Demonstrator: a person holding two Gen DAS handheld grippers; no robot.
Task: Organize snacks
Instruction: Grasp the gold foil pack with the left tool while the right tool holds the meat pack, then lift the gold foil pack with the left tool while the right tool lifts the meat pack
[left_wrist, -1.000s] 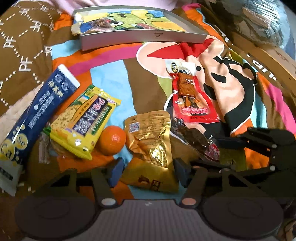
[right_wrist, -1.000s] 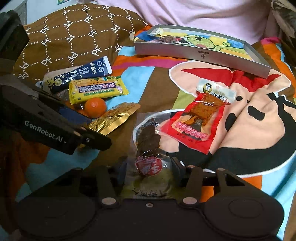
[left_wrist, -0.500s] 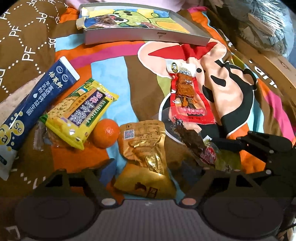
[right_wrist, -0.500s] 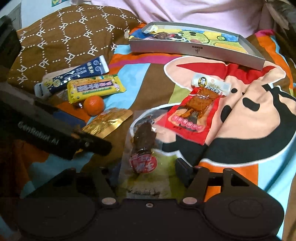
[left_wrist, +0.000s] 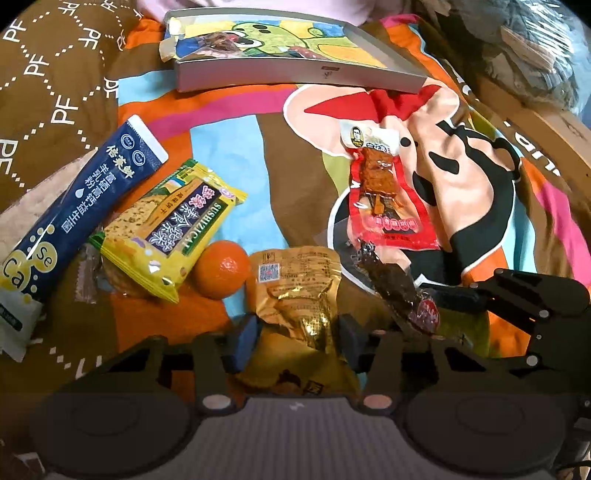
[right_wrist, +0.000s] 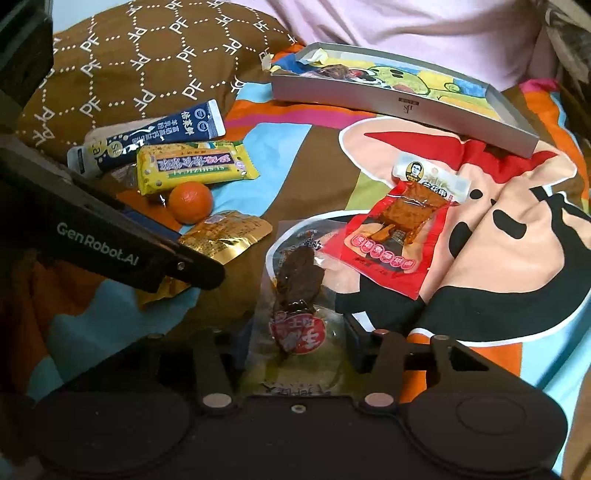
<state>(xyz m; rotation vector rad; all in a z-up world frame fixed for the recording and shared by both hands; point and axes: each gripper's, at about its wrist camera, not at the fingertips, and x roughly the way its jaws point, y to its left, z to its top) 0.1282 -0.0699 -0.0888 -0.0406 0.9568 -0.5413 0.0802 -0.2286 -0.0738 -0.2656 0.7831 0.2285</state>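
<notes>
While both tongs stood released, I counted six snacks on the bedspread (left_wrist: 236, 122): left gripper (left_wrist: 295, 332) straddled one gold packet (left_wrist: 299, 291), right gripper (right_wrist: 295, 343) one clear meat packet (right_wrist: 295, 291); one orange (left_wrist: 221, 273), red (left_wrist: 384, 206), yellow (left_wrist: 170, 229) and blue packets (left_wrist: 85, 206) lay apart.

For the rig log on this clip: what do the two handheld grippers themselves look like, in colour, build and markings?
Both are matte black plastic linkage grippers. The left gripper has blue pads on its fingertips, pale round pivot pins, and a grey ribbed panel between two round black housings. From the right wrist view its side bar carries white "GenRobot.AI" lettering. The right gripper is the same build, with black fingertips. No cables or sleeves show.
</notes>
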